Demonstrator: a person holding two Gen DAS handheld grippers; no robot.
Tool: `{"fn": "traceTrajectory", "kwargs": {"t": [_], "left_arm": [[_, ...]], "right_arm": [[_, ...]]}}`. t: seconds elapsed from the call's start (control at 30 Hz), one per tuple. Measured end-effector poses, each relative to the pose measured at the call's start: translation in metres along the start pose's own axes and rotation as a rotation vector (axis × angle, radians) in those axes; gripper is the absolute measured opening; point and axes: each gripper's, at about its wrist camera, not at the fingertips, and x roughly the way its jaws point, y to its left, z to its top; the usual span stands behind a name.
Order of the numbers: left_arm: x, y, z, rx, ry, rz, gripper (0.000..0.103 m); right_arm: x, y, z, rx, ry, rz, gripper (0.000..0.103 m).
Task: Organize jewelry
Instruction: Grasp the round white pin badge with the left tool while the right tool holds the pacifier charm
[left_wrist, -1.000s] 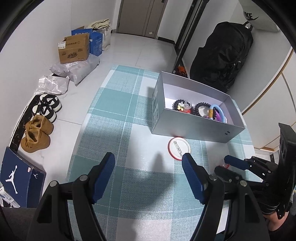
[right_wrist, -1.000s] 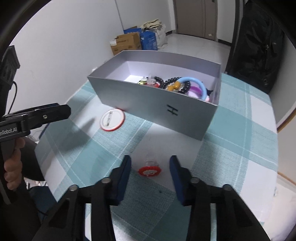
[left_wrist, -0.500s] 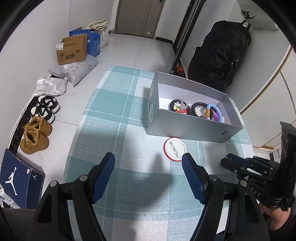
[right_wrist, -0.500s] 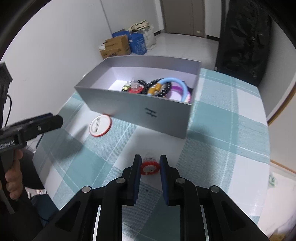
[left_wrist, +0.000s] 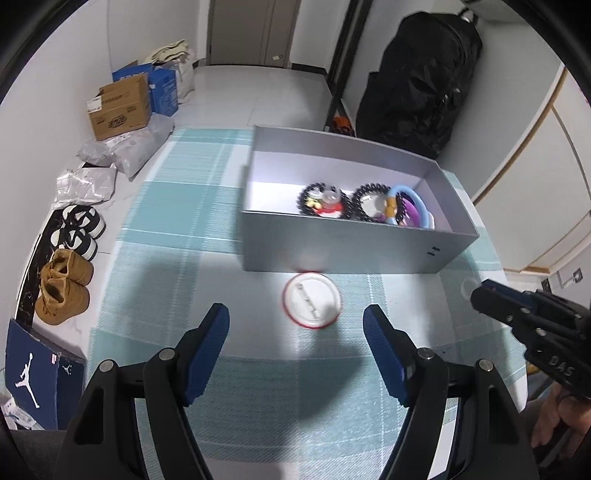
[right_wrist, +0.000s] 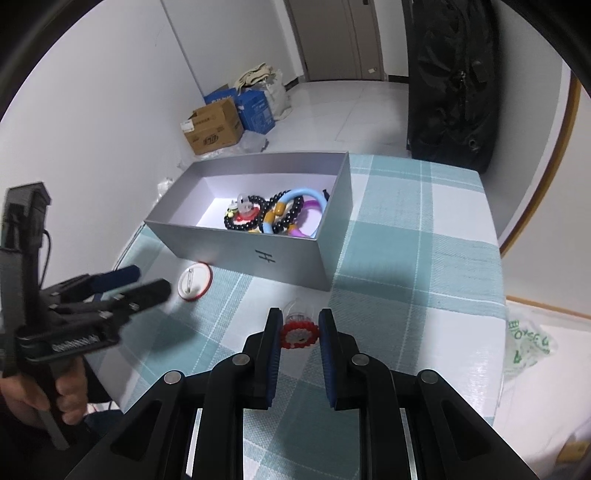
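Note:
A small red scalloped ornament (right_wrist: 298, 335) with a clear dome is pinched between the pads of my right gripper (right_wrist: 300, 316), which is shut on it just in front of the grey box (right_wrist: 258, 254). The box holds black bead bracelets and blue and purple rings (right_wrist: 280, 216). A round white badge with a red rim (left_wrist: 312, 304) lies pin side up on the checked cloth by the box's front wall (left_wrist: 351, 251). My left gripper (left_wrist: 295, 321) hangs open above the badge, its fingers apart on either side of it. The right gripper (left_wrist: 480, 291) shows at the right edge of the left wrist view.
The teal checked tablecloth (left_wrist: 166, 229) ends near the left and right table edges. On the floor are shoes (left_wrist: 62, 288), cardboard boxes (left_wrist: 118, 110) and grey parcels. A black bag (left_wrist: 417, 77) stands behind the box. A plastic bag (right_wrist: 528, 343) lies right of the table.
My right gripper has closed on the red ornament and carries it just off the cloth. The left gripper has shifted so that the badge now lies between its fingers.

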Motion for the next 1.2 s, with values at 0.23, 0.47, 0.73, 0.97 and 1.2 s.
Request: {"fn": "traceTrajectory", "kwargs": {"t": [0.23,0.47,0.73,0.97,1.2], "left_arm": [[0.018,-0.009,0.004,0.036,0.029,0.056,0.071],[0.033,-0.018,0.005,0.082,0.035,0.137,0.071],[0.032,-0.021,0.004,0.071,0.01,0.148,0.067],[0.031,-0.025,0.006,0.095,0.017,0.105,0.037],[0.027,-0.027,0.005,0.085,0.035,0.039,0.037]], "right_arm": [[-0.012,-0.007,-0.002,0.013,-0.018,0.022,0.019],[-0.017,-0.013,0.0,0.026,-0.032,0.031,0.019],[-0.017,-0.016,0.002,0.026,-0.038,0.038,0.019],[-0.016,-0.016,0.002,0.021,-0.029,0.053,0.019],[-0.012,-0.016,0.001,0.025,-0.023,0.048,0.019]]}}
